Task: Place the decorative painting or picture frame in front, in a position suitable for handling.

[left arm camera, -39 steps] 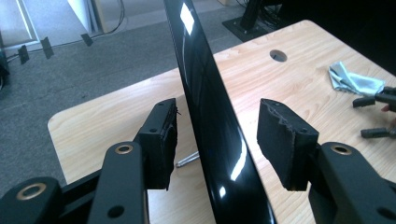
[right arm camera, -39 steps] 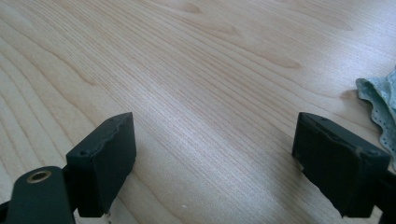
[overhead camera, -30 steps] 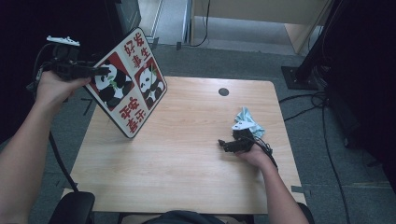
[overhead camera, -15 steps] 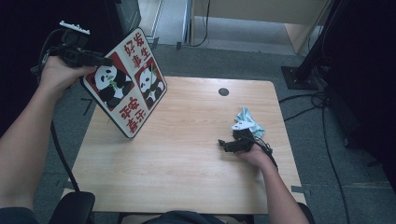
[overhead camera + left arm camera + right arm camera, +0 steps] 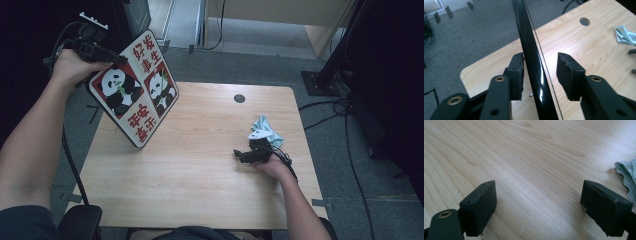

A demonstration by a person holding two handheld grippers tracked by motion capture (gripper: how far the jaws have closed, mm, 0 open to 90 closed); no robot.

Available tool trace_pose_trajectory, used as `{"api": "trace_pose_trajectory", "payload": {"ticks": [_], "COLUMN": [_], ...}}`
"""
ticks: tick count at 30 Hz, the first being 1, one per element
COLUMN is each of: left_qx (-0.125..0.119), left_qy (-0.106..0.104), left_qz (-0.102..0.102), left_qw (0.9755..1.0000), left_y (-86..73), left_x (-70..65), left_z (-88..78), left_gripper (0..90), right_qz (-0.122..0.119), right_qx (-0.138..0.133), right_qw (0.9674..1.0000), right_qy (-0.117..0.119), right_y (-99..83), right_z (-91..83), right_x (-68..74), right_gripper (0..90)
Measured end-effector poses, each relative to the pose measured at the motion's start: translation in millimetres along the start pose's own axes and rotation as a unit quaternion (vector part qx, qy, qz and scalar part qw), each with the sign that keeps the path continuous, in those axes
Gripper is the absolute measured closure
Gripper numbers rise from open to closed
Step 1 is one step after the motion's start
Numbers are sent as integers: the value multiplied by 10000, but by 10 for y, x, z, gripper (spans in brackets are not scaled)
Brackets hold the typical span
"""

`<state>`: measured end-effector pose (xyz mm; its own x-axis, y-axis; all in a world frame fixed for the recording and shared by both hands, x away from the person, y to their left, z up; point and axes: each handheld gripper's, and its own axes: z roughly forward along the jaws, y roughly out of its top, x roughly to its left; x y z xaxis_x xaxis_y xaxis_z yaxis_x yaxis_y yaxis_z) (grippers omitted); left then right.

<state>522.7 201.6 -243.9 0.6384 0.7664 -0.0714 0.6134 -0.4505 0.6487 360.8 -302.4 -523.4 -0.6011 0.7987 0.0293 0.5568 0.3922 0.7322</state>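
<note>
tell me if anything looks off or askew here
The panda board stands tilted on one corner at the table's left edge, between the left gripper's jaws, which have just been closing. A crumpled cloth lies by the right gripper.

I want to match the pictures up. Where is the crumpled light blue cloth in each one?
High view: the cloth lies on the table's right side, just beyond the right gripper.
Left gripper view: it sits at the upper right edge, far across the table.
Right gripper view: its wavy edge peeks in at the right edge.
Shared landmark: the light wooden tabletop.
</note>
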Motion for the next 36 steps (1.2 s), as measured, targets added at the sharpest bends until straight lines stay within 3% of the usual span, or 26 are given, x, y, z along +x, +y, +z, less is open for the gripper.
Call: {"api": "trace_pose_trajectory", "payload": {"ticks": [7,11,15,25,33,36], "left_qx": [300,500,718,759,781,603], "left_qy": [-196,-243,-80,-250,-179,-228], "left_qz": [-24,-143,-184,-255,90,139], "left_qw": [9994,9983,9972,9965,9967,9978], "left_y": [42,85,122,169,198,220], "left_x": [34,51,44,-20,-165,-223], "left_z": [119,147,161,153,104,28], "left_gripper": [612,660,724,772,778,777], "right_qz": [-11,-9,-9,3,5,9], "right_qx": [-16,-15,-15,-11,-9,-17], "right_qw": [10000,10000,10000,10000,10000,10000], "right_qy": [22,22,21,24,24,21], "right_y": [0,0,0,0,0,-1], "right_z": [1,0,0,-1,-1,0], "right_x": [-2,-2,-2,0,0,1], "right_gripper": [142,142,142,142,142,142]}}
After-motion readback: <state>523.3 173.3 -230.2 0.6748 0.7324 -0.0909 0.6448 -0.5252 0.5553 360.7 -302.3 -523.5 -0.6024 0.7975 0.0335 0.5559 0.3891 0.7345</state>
